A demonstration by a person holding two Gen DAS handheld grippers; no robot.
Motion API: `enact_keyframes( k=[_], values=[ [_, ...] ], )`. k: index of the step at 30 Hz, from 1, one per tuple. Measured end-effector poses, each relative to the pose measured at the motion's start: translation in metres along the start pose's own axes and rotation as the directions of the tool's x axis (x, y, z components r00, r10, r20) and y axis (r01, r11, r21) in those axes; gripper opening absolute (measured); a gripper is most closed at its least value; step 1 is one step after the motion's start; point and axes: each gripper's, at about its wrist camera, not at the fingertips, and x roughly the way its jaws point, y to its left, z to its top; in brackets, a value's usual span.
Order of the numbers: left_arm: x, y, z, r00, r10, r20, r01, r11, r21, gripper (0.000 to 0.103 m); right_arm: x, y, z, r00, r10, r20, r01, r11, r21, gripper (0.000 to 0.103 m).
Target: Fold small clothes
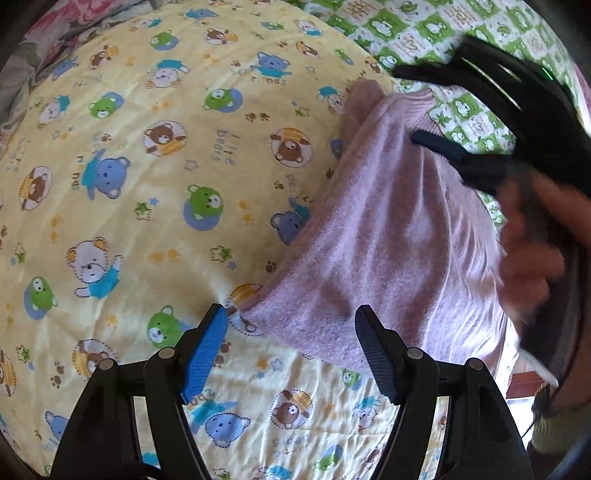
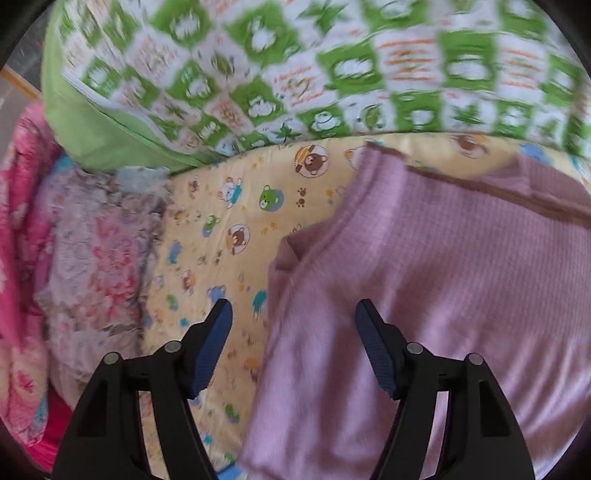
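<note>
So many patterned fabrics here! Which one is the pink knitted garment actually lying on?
The pink garment lies on the yellow sheet printed with cartoon bears. The green-and-white checked quilt sits beyond it, and the pink floral bedding is off to the side.

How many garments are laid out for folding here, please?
1: a pink knit garment lying on the yellow bear sheet, right of centre. Others may sit outside view.
</note>
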Motion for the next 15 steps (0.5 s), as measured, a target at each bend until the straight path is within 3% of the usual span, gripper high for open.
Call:
enact_keyframes(
  k=[5, 7, 10, 12, 15],
  values=[
    [0.005, -0.003, -0.001, 1.000, 0.012, 0.005, -0.012, 1.000, 0.019, 0.070, 0.032, 0.004, 0.010, 0.995, -0.093, -0.037, 0.092, 0.995, -0.050, 0.070],
    [0.009, -0.008, 0.000, 1.000, 0.024, 0.004, -0.024, 0.999, 0.033, 0.069, 0.037, 0.003, 0.010, 0.992, -0.121, -0.046, 0.117, 0.990, -0.076, 0.060],
    [0.014, -0.016, 0.003, 1.000, 0.029, 0.003, -0.029, 0.997, 0.065, 0.051, 0.033, -0.006, 0.011, 0.991, -0.130, -0.042, 0.126, 0.989, -0.082, 0.036],
    [0.017, -0.024, 0.005, 1.000, 0.022, -0.010, -0.021, 0.994, 0.103, 0.017, 0.024, -0.020, 0.013, 0.996, -0.083, -0.041, 0.081, 0.996, -0.040, 0.020],
    [0.009, -0.042, 0.005, 1.000, 0.020, 0.017, -0.023, 0.983, 0.182, 0.012, 0.001, -0.041, 0.014, 0.999, 0.037, -0.016, -0.037, 0.999, 0.040, 0.016]
  ],
)
